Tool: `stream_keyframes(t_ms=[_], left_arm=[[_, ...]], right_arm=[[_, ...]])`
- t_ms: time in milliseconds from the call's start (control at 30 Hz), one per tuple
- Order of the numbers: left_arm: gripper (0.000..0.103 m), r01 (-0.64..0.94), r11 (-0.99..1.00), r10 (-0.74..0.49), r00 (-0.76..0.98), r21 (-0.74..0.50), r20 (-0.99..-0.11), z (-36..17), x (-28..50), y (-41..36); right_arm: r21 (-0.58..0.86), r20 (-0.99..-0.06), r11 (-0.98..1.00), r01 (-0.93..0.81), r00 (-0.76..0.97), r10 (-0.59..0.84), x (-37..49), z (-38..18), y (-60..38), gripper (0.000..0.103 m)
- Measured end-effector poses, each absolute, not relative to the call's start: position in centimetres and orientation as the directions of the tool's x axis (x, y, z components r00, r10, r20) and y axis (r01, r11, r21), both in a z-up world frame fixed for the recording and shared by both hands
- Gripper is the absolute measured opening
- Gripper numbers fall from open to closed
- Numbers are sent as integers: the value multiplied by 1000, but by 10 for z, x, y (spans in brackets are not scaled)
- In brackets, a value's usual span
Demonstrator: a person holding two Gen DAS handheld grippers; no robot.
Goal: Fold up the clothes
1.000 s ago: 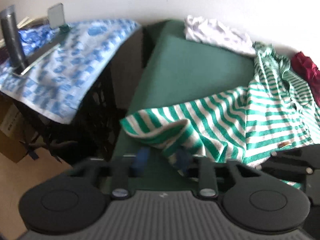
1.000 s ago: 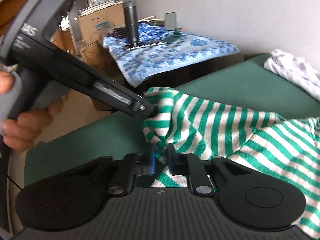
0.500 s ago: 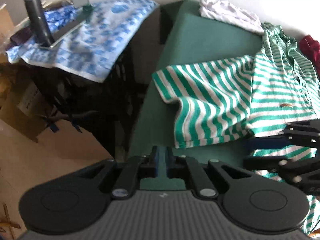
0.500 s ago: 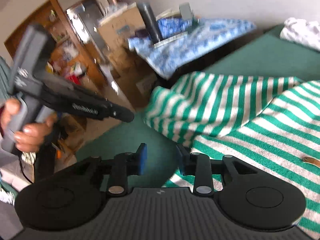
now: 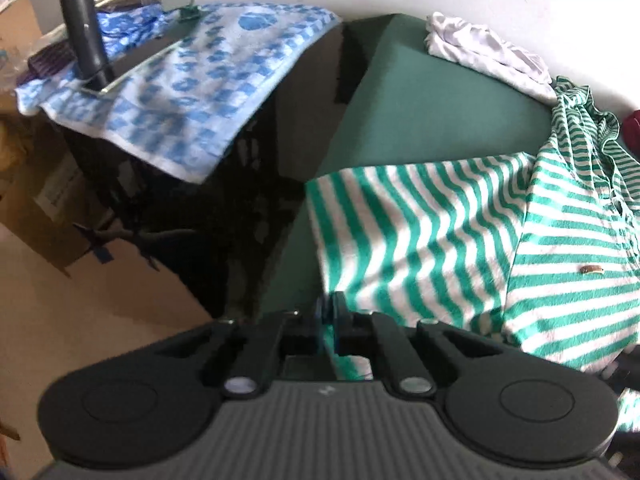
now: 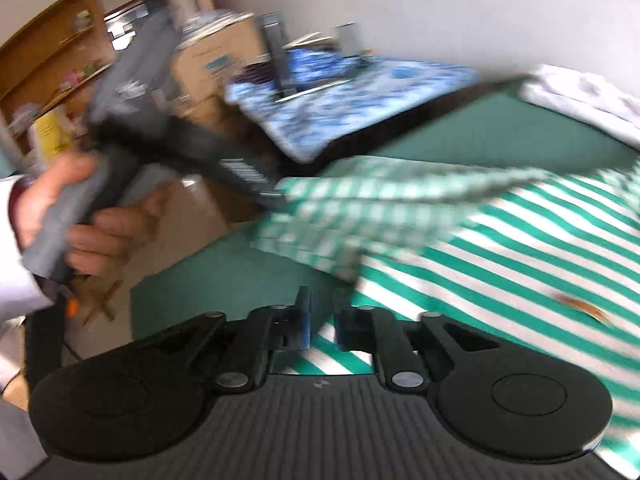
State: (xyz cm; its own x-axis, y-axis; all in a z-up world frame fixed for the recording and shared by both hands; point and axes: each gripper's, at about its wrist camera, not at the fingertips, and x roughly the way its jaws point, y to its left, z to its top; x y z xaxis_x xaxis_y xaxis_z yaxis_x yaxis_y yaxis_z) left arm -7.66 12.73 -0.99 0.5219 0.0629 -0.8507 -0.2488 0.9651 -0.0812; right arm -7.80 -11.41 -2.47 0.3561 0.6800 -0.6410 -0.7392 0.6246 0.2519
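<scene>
Shirt [image 5: 460,240] with green and white stripes lies spread on a green surface [image 5: 420,112], filling the right half of the left wrist frame, its sleeve reaching toward lower centre. At lower centre the left gripper [image 5: 330,312] has its jaws pressed together on the sleeve's edge. In the right wrist frame that sleeve is blurred and lifted off the surface at centre, and a hand [image 6: 80,216] at the left grips the left tool's handle. The right gripper [image 6: 322,312] at lower centre has its jaws narrowly apart, with the shirt's hem showing between them; whether they pinch it I cannot tell. A white garment [image 5: 484,52] sits at the upper right of the surface. A blue patterned cloth [image 5: 192,80] covers a dark stand in the upper left, with a grey cylinder [image 5: 82,24] standing on it.
</scene>
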Motion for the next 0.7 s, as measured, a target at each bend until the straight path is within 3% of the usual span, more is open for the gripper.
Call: stream_keyframes(t_ms=[33,67,100,133,167,233,267,300,367,400,467,600,667,700], left_arm=[[2,-237,969,74,538,-66,-840,-3,-80,126],[11,-210,975,58,557,-73,-829,4,-81,124],[50,-197,976,36,573,-95,-819,9,-80,122],[76,-201,975,41,589,-97,-807,8,-75,119],[72,-205,974,47,603,-98,-796,6,-70,116],[0,-214,975,78,553,-51,-829,-7,-56,108],[0,-218,975,85,524,-38,-848,-15,-48,106],[0,-222,975,101,513,-18,-852,-21,-45,107],[5,-214,975,169,525,63,-834,-22,-46,106],[0,-242,960,248,508,139,-825,-21,-45,108],[0,-291,921,376,478,261,-794,-19,-45,114],[1,-352,917,350,487,187,-800,5,-56,121],[19,-326,935,299,511,140,-806,12,-59,101],[55,-298,948,263,525,115,-809,14,-60,88]], right_arm=[[273,-636,661,-699,384,669,-77,-24,-128,41],[292,-632,695,-657,413,656,-77,-24,-141,56],[300,-629,731,-613,449,635,-78,-26,-150,65],[300,-638,761,-576,472,609,-79,-28,-157,66],[301,-646,785,-541,491,585,-79,-31,-164,62],[325,-654,796,-511,487,579,-82,-35,-173,43],[337,-658,800,-496,484,577,-83,-37,-177,20],[337,-670,812,-477,484,563,-83,-38,-183,7],[298,-683,885,-358,568,459,-88,-34,-226,7],[278,-687,914,-294,604,403,-91,-32,-248,9],[238,-692,958,-162,664,284,-96,-27,-292,19],[160,-684,980,116,729,25,-106,-19,-380,25],[124,-672,959,256,732,-108,-111,-14,-423,35],[105,-667,942,320,725,-173,-112,-13,-445,39]])
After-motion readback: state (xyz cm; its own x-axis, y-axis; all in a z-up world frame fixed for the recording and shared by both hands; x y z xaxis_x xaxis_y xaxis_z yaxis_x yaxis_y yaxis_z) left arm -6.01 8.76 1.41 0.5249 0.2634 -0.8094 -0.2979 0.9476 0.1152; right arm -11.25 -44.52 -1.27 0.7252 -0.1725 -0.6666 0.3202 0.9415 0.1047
